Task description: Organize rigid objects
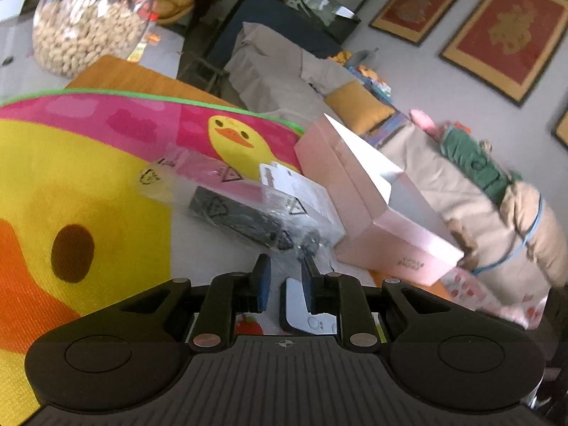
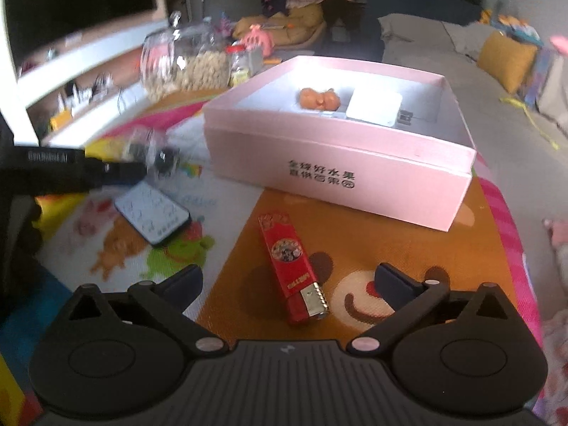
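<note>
Left hand-held gripper [image 1: 285,273]: low centre of the left wrist view, pressed together, pinching the crinkled end of a clear plastic bag [image 1: 248,209] with a dark object inside.
Right hand-held gripper [image 2: 289,282]: low in the right wrist view, spread wide, holding nothing; the red lighter [image 2: 293,266] lies on the play mat [image 2: 355,220] between its fingers, untouched.
Remote control [image 2: 152,214]: left of centre, flat on the mat.
Step in hand: likely collecting loose items for the box.
Next move: probably closing on the lighter across its narrow sides.
Pink box [image 2: 340,181]: centre, open; holds an orange toy [image 2: 319,99] and a white pad [image 2: 374,104].
Glass jar [image 2: 184,64]: upper left, peanuts inside.
</note>
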